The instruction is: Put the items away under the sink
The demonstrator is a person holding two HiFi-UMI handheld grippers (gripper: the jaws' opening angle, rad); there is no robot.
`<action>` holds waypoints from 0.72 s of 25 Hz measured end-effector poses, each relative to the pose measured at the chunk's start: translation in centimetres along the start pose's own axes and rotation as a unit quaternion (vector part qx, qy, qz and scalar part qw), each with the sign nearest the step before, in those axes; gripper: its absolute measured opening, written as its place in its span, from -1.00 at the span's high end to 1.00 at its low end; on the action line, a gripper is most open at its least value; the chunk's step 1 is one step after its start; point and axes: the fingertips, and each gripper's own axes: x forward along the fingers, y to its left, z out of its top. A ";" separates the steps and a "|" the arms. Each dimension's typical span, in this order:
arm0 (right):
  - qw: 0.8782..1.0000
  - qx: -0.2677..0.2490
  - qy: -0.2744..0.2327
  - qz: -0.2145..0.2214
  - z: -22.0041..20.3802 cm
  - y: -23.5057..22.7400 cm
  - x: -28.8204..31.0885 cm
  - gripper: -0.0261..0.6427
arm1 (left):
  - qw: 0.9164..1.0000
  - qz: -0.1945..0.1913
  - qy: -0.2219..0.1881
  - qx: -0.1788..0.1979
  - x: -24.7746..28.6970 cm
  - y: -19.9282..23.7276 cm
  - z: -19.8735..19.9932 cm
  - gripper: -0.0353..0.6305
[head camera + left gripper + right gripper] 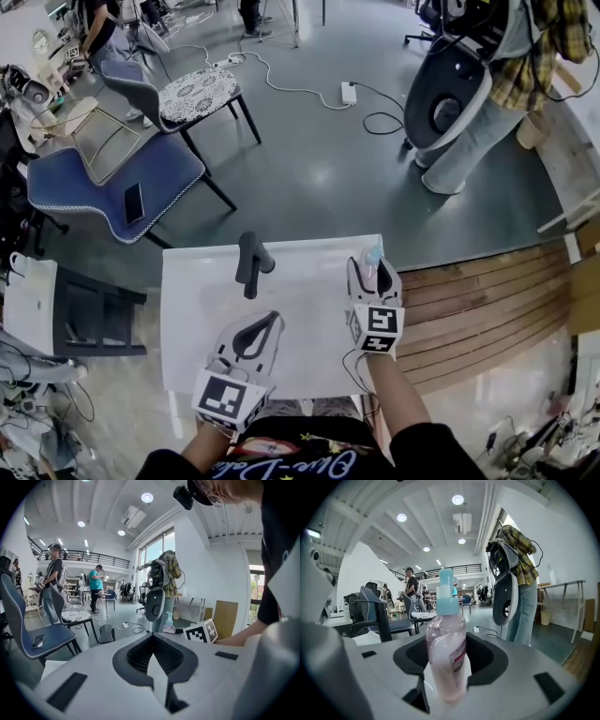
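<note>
Pink liquid fills the clear bottle (446, 653) that my right gripper (373, 272) holds. Its jaws stand wide, with a dark pad pressed on each side of the bottle's body. The bottle is upright between them, its pale blue pump top above. In the head view this gripper is at the far right corner of the white table (300, 291), and the blue top shows just at the table's far edge. My left gripper (272, 323) is over the near middle of the table, well apart from the bottle. Its jaws are closed, tips meeting at the far end, and only bare table shows through the loop behind the tips. A dark grey angled object (251, 264) lies on the table just beyond the left gripper.
</note>
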 end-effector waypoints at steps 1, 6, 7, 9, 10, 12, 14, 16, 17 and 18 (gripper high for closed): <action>1.000 0.001 -0.002 0.003 0.2 0.2 -0.2 0.26 | 1.000 -0.001 -0.001 0.000 -0.1 0.0 0.0 0.88; 1.000 -0.001 -0.008 0.014 0.8 1.1 -1.1 0.26 | 1.000 -0.009 -0.004 0.001 -0.2 0.0 0.1 0.88; 1.000 -0.003 -0.008 0.016 0.9 1.2 -1.3 0.26 | 1.000 -0.011 -0.006 0.001 -0.2 -0.1 0.1 0.88; 1.000 -0.007 -0.006 0.017 0.9 1.3 -1.7 0.26 | 1.000 -0.015 -0.011 0.001 -0.3 -0.3 0.2 0.88; 1.000 -0.008 -0.005 0.016 0.9 1.3 -2.0 0.26 | 1.000 -0.017 -0.013 0.002 -0.4 -0.3 0.3 0.88; 1.000 -0.010 -0.004 0.014 1.1 1.3 -2.5 0.26 | 1.000 -0.021 -0.016 0.002 -0.6 -0.4 0.4 0.88; 1.000 -0.013 -0.003 0.014 1.2 1.3 -3.0 0.26 | 1.000 -0.023 -0.019 0.001 -0.8 -0.6 0.5 0.88; 1.000 -0.014 -0.002 0.015 1.4 1.4 -3.5 0.26 | 0.999 -0.026 -0.023 -0.002 -0.9 -0.7 0.5 0.88; 1.000 -0.014 -0.002 0.015 1.4 1.5 -3.7 0.26 | 0.999 -0.028 -0.024 -0.003 -1.1 -0.7 0.4 0.88; 1.000 -0.015 -0.001 0.015 1.4 1.6 -3.9 0.26 | 0.999 -0.029 -0.025 -0.004 -1.2 -0.6 0.4 0.88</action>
